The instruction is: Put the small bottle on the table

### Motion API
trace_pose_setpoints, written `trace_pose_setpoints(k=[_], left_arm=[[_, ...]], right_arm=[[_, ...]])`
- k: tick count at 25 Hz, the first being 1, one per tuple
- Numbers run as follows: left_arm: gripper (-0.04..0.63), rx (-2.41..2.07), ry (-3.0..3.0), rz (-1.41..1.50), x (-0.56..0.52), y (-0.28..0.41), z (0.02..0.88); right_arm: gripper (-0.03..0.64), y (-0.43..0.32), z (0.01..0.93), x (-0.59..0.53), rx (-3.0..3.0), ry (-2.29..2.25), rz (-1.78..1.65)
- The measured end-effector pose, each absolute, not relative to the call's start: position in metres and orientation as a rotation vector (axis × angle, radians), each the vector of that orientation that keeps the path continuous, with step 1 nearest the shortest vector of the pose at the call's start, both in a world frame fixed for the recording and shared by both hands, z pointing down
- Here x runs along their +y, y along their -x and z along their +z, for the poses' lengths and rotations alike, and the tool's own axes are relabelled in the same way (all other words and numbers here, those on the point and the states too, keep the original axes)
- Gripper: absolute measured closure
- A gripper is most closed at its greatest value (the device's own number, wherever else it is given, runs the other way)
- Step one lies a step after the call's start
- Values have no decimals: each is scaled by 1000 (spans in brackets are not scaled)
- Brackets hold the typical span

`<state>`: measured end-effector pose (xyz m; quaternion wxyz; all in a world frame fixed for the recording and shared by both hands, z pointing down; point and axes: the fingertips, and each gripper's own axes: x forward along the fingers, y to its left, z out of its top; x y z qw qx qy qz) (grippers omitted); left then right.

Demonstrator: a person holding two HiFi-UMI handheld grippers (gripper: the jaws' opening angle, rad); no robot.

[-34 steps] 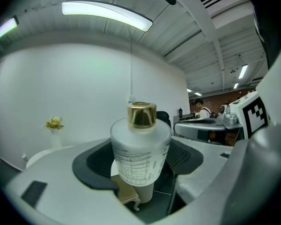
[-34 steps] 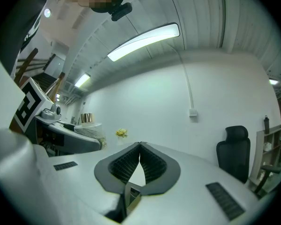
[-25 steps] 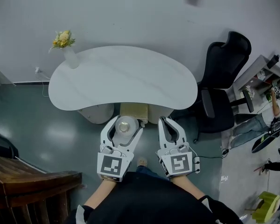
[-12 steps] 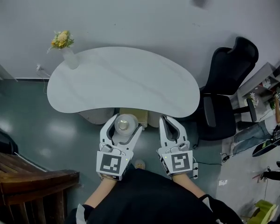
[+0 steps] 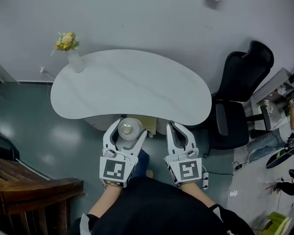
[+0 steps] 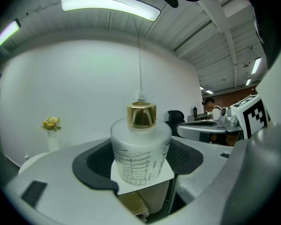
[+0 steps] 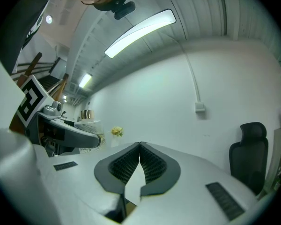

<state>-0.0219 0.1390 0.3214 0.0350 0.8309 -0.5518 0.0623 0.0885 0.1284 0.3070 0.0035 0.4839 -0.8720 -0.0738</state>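
A small frosted white bottle (image 6: 140, 149) with a gold cap and printed grid lines stands upright between the jaws of my left gripper (image 6: 141, 165), which is shut on it. In the head view the bottle (image 5: 128, 129) shows from above, just short of the near edge of the white kidney-shaped table (image 5: 132, 84), held by the left gripper (image 5: 127, 131). My right gripper (image 5: 175, 129) hovers beside it at the same height, jaws closed with nothing between them. In the right gripper view the right gripper (image 7: 140, 159) has its pads meeting at the tips.
A vase with yellow flowers (image 5: 68, 49) stands at the table's far left edge. A black office chair (image 5: 237, 89) is right of the table. A wooden bench (image 5: 34, 192) lies at lower left. A beige stool (image 5: 148, 123) sits under the table's near edge.
Both grippers, with the bottle in the left one, have edged forward to the table's near edge. The left gripper's hold on the bottle has not altered.
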Motion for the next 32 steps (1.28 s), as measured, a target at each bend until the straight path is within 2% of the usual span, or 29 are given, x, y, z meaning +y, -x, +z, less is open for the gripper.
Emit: trace_pose_setpoints(k=[9,32], left_arm=[[264,-1707,-2611,186,98,39,324],[263,-1503,-2631,303,-103,68,359]], right_arm=[[594,-70,312,96,-2704,-1490,-247],[594,-26,348,-100,-2557,-1519,-109]])
